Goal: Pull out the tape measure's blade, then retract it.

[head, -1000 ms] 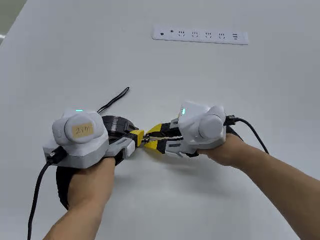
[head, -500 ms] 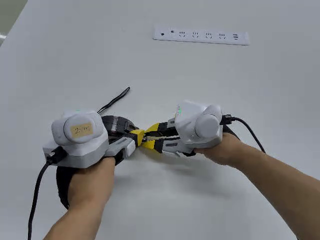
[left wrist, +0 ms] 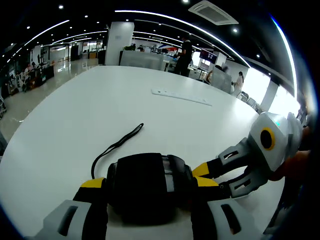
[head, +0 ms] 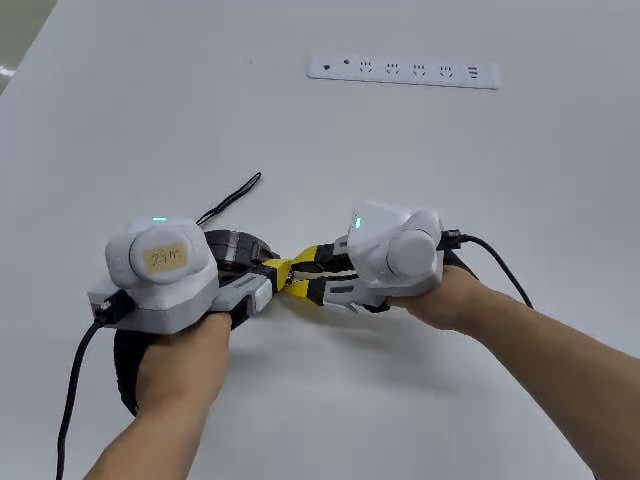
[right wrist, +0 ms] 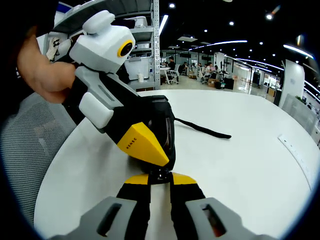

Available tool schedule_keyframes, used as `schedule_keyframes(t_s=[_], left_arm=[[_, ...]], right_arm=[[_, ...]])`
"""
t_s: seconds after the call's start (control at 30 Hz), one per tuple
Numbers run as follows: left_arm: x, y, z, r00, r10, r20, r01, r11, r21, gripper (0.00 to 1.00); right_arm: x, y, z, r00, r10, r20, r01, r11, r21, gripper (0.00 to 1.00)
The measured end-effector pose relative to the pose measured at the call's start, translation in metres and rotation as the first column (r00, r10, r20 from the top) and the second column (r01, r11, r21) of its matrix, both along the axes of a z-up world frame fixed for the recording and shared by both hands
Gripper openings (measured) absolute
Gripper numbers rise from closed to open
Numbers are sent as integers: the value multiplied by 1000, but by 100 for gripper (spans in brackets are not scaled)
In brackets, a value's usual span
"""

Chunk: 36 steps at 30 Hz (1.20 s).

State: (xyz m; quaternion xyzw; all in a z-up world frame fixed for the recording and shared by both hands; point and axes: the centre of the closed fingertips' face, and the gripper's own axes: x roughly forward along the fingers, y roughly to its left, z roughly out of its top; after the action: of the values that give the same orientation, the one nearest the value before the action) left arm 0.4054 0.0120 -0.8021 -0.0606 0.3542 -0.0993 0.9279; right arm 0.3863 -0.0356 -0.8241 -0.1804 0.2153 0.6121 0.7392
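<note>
- Tape measure [right wrist: 162, 120] sits on the tabletop [head: 300, 130], its black case clamped in the left claw [left wrist: 149, 181].
- Right claw [right wrist: 160, 179] is pinched together at the case's mouth, seemingly on the blade tip [right wrist: 160, 173].
- Case looks hard and light; the blade is probably thin and springy, so pull it straight by the tip.
</note>
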Motion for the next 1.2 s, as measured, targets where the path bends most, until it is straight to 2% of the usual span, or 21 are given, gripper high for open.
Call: schedule_keyframes(t_s=[0.13,0.6,0.93,1.1,1.2], left_arm=[[-2,-1,-1,1000,-13,-8,13,1000,-4,65],[-1,-2,-1,999,-23,-34,23,1000,-1,66],[-2,-1,-1,999,-18,-42,18,1000,0,66],[-5,-2,-3,998,-40,-46,40,999,14,66],[-7,-2,-4,998,-44,-51,44,999,7,66]], right_arm=[[0,0,-1,1000,9,22,-9,1000,-9,13],[1,0,-2,1000,-6,11,6,1000,-22,15],[2,-3,-3,1000,-9,19,10,999,-35,17],[4,-5,-1,1000,-18,24,19,999,-37,20],[6,-8,-2,999,-25,28,26,999,-44,23]])
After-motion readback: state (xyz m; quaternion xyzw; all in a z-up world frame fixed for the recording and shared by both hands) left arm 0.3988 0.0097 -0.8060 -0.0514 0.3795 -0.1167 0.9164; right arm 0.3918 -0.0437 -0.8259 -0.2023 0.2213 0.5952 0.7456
